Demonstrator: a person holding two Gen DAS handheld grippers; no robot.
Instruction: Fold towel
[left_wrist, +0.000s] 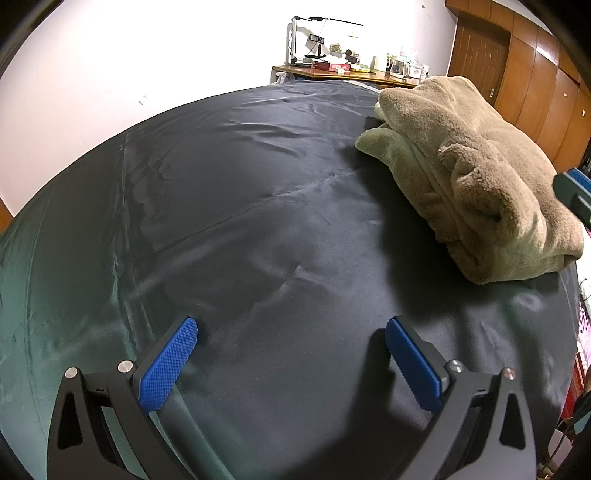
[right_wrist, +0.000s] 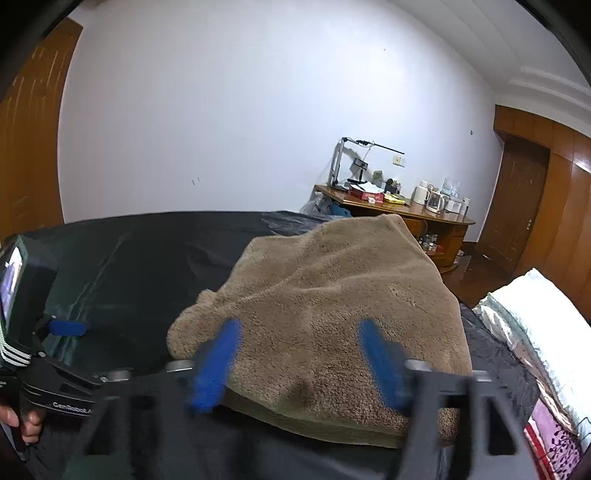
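A tan fleece towel (left_wrist: 476, 173) lies folded into a thick stack on the dark sheet (left_wrist: 240, 221), at the right of the left wrist view. My left gripper (left_wrist: 291, 328) hovers open over bare sheet, well to the left of the towel, with nothing between its blue pads. In the right wrist view the same towel (right_wrist: 332, 314) fills the middle. My right gripper (right_wrist: 299, 332) is open just above its near edge, fingers blurred and spread, holding nothing. The left gripper's body (right_wrist: 48, 354) shows at the left edge, held by a hand (right_wrist: 22, 424).
A wooden desk (right_wrist: 406, 214) with a lamp, kettle and clutter stands beyond the bed's far end. Wooden wardrobe doors (left_wrist: 535, 81) line the right wall. A white pillow and patterned bedding (right_wrist: 535, 332) lie at the right. The right gripper's tip (left_wrist: 576, 192) shows beside the towel.
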